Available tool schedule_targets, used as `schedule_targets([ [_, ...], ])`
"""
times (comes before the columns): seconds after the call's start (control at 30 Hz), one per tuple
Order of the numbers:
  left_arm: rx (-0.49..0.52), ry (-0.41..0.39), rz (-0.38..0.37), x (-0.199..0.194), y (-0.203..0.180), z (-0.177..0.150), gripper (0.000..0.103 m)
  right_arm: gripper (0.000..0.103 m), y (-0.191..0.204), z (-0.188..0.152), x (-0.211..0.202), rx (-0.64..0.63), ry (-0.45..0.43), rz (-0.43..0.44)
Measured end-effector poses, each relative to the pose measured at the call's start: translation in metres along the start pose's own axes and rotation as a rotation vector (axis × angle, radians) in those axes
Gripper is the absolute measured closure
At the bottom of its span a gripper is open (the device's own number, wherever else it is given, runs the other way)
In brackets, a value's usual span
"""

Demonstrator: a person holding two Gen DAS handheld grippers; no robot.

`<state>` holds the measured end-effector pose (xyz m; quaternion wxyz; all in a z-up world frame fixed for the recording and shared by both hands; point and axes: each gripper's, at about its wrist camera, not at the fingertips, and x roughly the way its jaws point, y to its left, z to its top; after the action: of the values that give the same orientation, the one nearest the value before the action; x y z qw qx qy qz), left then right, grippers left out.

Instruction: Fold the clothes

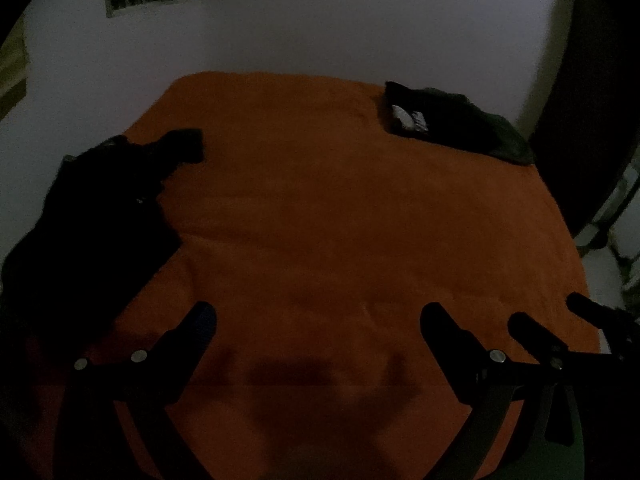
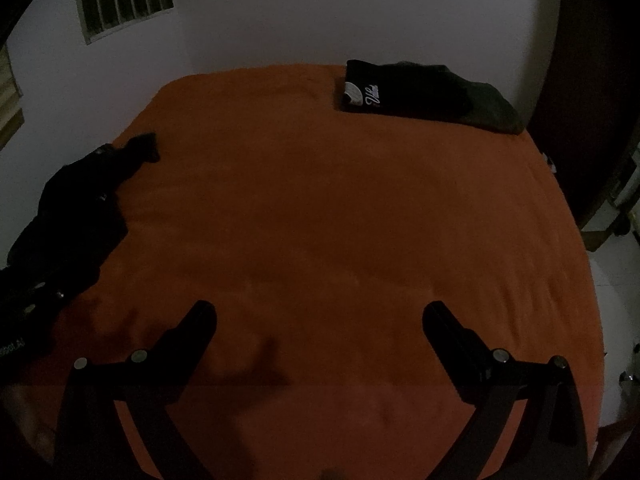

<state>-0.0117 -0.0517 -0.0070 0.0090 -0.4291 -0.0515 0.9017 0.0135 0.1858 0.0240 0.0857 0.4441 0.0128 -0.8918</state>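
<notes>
Dimly lit, an orange-covered surface (image 1: 320,200) fills both views. At its left edge lies a crumpled black garment (image 1: 100,200), unfolded, spilling over the side. The left claw (image 1: 318,316) hovers above the near edge, fingers spread apart and empty. Beside it the right claw (image 2: 320,314) is likewise parted, holding nothing; only the left wrist view shows it from outside, low right. Far right, folded dark clothes (image 2: 420,94) sit stacked; white lettering reads clearest from the right wrist.
</notes>
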Motion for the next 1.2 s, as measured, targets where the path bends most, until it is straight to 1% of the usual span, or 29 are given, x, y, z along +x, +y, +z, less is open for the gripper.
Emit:
schedule_targets([
  [0.03, -0.001, 0.0, -0.013, 0.0, 0.001, 0.0, 0.001, 0.0, 0.0, -0.001, -0.001, -0.001, -0.003, 0.006],
  [0.07, -0.002, -0.002, -0.027, 0.0, 0.001, 0.001, 0.001, 0.002, 0.0, -0.002, -0.001, -0.002, -0.003, 0.011],
  [0.1, -0.005, -0.004, -0.04, 0.0, 0.001, 0.001, 0.001, 0.008, -0.001, -0.002, -0.001, -0.002, 0.0, 0.017],
  [0.17, -0.012, -0.005, -0.066, 0.0, 0.002, 0.001, 0.001, 0.014, -0.002, -0.003, 0.0, -0.002, 0.013, 0.026],
  [0.23, -0.014, 0.015, -0.086, 0.002, 0.002, 0.0, 0.001, 0.017, -0.003, -0.004, 0.002, -0.005, 0.025, 0.027],
  [0.27, -0.011, 0.02, -0.091, 0.003, 0.001, -0.001, 0.002, 0.02, -0.003, -0.003, 0.003, -0.012, 0.026, 0.022],
  [0.3, -0.004, 0.017, -0.093, 0.003, 0.001, -0.001, 0.003, 0.025, -0.003, -0.002, 0.004, -0.017, 0.023, 0.019],
  [0.33, 0.002, 0.015, -0.095, 0.004, 0.0, -0.001, 0.005, 0.028, -0.003, -0.003, 0.004, -0.016, 0.021, 0.023],
  [0.37, 0.009, 0.012, -0.096, 0.005, -0.001, -0.002, 0.01, 0.033, -0.002, -0.002, 0.004, -0.018, 0.01, 0.026],
  [0.4, 0.019, 0.013, -0.103, 0.005, -0.002, -0.002, 0.02, 0.037, -0.002, -0.001, 0.004, -0.018, 0.002, 0.03],
  [0.43, 0.035, 0.017, -0.116, 0.007, -0.003, -0.003, 0.027, 0.039, -0.003, -0.002, 0.003, -0.016, 0.003, 0.035],
  [0.47, 0.048, 0.024, -0.127, 0.008, -0.005, -0.004, 0.038, 0.043, -0.004, -0.002, 0.002, -0.014, 0.004, 0.04],
  [0.5, 0.059, 0.036, -0.132, 0.01, -0.006, -0.005, 0.043, 0.045, -0.005, -0.003, 0.002, -0.009, 0.003, 0.048],
  [0.53, 0.07, 0.047, -0.138, 0.012, -0.007, -0.006, 0.045, 0.045, -0.005, -0.004, 0.001, -0.002, 0.0, 0.057],
  [0.67, 0.079, 0.079, -0.168, 0.017, -0.007, -0.009, 0.06, 0.045, -0.005, -0.004, 0.004, 0.006, 0.014, 0.095],
  [0.73, 0.084, 0.088, -0.184, 0.017, -0.003, -0.01, 0.064, 0.045, -0.005, 0.001, 0.007, 0.005, 0.012, 0.119],
  [0.77, 0.07, 0.083, -0.178, 0.016, 0.001, -0.009, 0.066, 0.045, -0.004, 0.002, 0.008, 0.001, 0.013, 0.131],
  [0.83, 0.009, 0.068, -0.145, 0.013, 0.014, -0.008, 0.067, 0.044, 0.0, 0.005, 0.011, -0.015, 0.018, 0.155],
  [0.87, -0.021, 0.061, -0.129, 0.012, 0.021, -0.007, 0.071, 0.044, 0.003, 0.007, 0.012, -0.026, 0.011, 0.167],
  [0.97, -0.062, 0.035, -0.082, 0.009, 0.043, -0.005, 0.072, 0.044, 0.017, 0.011, 0.012, -0.076, -0.011, 0.188],
  [1.03, -0.064, 0.003, -0.02, 0.002, 0.059, -0.008, 0.072, 0.044, 0.026, 0.014, 0.014, -0.103, -0.009, 0.203],
  [1.07, -0.061, 0.0, 0.011, 0.0, 0.067, -0.009, 0.071, 0.043, 0.031, 0.016, 0.015, -0.114, -0.009, 0.212],
  [1.13, -0.07, 0.016, 0.049, -0.003, 0.083, -0.011, 0.07, 0.04, 0.043, 0.02, 0.017, -0.133, -0.009, 0.23],
  [1.17, -0.092, 0.025, 0.052, -0.004, 0.092, -0.01, 0.069, 0.037, 0.049, 0.022, 0.019, -0.142, -0.008, 0.241],
  [1.2, -0.117, 0.031, 0.047, -0.004, 0.099, -0.009, 0.065, 0.035, 0.055, 0.024, 0.021, -0.149, -0.005, 0.253],
])
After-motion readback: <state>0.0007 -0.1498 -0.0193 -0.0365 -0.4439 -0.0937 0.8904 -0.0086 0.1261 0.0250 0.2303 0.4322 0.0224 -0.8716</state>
